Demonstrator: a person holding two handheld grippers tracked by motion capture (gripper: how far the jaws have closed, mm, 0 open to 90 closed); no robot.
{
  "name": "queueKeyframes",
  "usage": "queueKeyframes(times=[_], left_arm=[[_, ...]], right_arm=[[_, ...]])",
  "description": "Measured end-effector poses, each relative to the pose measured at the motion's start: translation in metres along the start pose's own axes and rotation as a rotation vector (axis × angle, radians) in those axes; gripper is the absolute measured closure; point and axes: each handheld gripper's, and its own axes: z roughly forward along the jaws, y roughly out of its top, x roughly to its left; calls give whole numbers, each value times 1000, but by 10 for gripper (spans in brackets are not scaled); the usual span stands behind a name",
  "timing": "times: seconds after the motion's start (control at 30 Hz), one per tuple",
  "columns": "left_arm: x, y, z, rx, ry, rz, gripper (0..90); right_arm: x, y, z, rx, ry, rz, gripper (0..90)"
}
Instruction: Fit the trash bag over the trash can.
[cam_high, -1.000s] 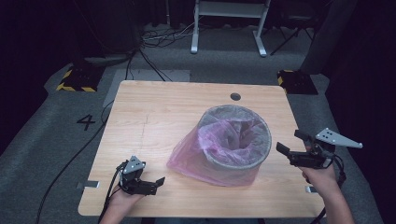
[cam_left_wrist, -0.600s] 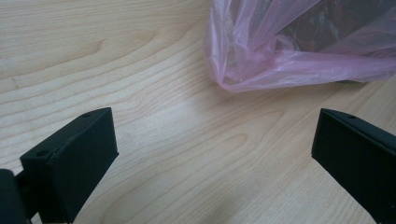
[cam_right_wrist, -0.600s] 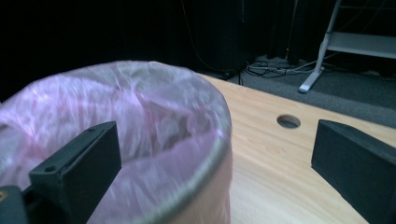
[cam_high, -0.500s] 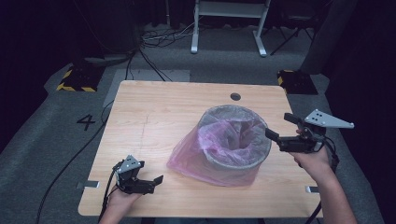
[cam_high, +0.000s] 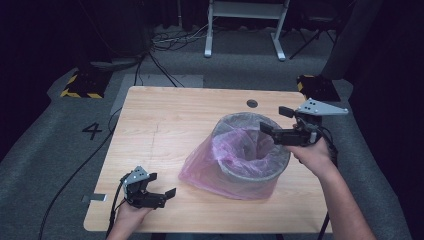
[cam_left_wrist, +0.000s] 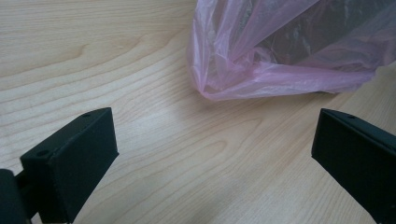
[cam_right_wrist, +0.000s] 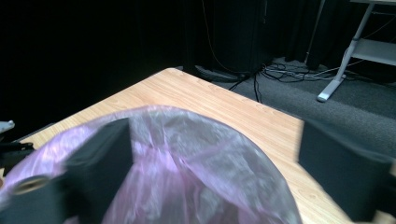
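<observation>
Since the earlier frame, the right gripper (cam_high: 272, 121) has risen from the table's right edge and travelled inward, so it now hangs over the far right rim of the bin (cam_high: 250, 172), and its jaws have just been closing a little with nothing yet pressed between them. In the right gripper view its two black jaws stand apart, one over the bag-lined opening and one outside the rim. A grey bin, lined with a pink plastic bag (cam_left_wrist: 285, 51), sits on the right half of the wooden table (cam_high: 170, 125); the bag's loose plastic spills down the outside and pools on the table toward the left. Near the front left corner, the left gripper (cam_high: 162, 185) rests low on the table in the person's left hand (cam_high: 131, 216), jaws spread wide and empty, pointing toward the bag's crumpled edge, which lies just ahead of them without touching.
</observation>
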Motion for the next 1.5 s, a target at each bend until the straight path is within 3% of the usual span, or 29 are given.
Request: queueKeyframes(times=[0.07, 0.2, 0.3, 0.43, 0.57, 0.7, 0.97, 1.1, 1.3, 1.43, 1.5], left_arm=[[0, 0, 0, -1, -1, 6, 2], [0, 1, -2, -8, 1, 2, 2], [3, 0, -4, -12, 3, -9, 2], [5, 0, -5, -18, 5, -13, 2], [4, 0, -5, -9, 24, 2, 0], [4, 0, -5, -11, 24, 3, 0], [3, 0, -4, -6, 19, 7, 0], [3, 0, -4, -5, 18, 7, 0], [1, 1, -3, -6, 14, 14, 0], [1, 1, -3, -5, 9, 17, 0], [0, 1, -3, -3, 7, 18, 0]], right_arm=[[5, 4, 7, -4, 20, 4, 237], [15, 10, 20, -6, 51, -14, 437], [22, 13, 29, -1, 45, -54, 678], [30, 18, 38, 5, 64, -109, 900], [36, 19, 42, -31, 57, -160, 900], [42, 16, 52, 13, 65, -172, 900], [48, -2, 79, 199, 59, -130, 900], [52, -12, 94, 269, 59, -134, 900], [49, -23, 114, 342, 81, -90, 900], [47, -33, 125, 440, 105, -80, 900], [48, -38, 133, 531, 123, -95, 900]])
